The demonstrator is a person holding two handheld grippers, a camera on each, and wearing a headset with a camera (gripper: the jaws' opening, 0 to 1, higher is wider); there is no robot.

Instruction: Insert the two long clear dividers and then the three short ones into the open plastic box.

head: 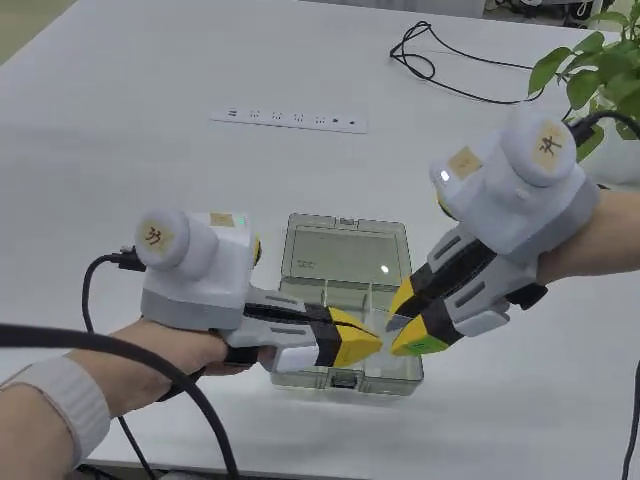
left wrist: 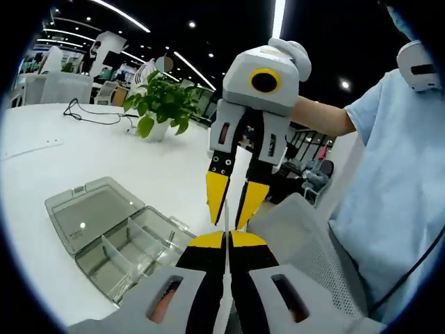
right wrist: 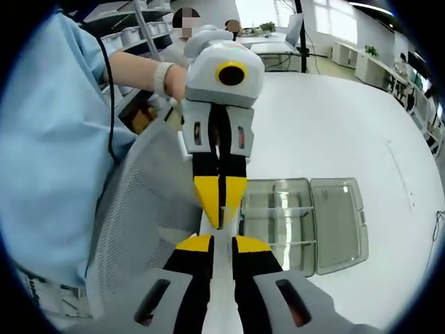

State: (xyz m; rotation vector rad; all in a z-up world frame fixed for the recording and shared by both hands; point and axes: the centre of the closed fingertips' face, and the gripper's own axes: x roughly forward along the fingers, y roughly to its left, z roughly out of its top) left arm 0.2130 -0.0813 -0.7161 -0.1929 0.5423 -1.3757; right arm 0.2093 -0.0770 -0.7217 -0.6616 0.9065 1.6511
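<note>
Clear divider, apparently a thin panel seen edge-on, held just above the front wall of the open plastic box: the left gripper has its jaws pressed together on it, while the right gripper has its jaws slightly parted around it.

Power strip, cable and plant lie on the table.
</note>
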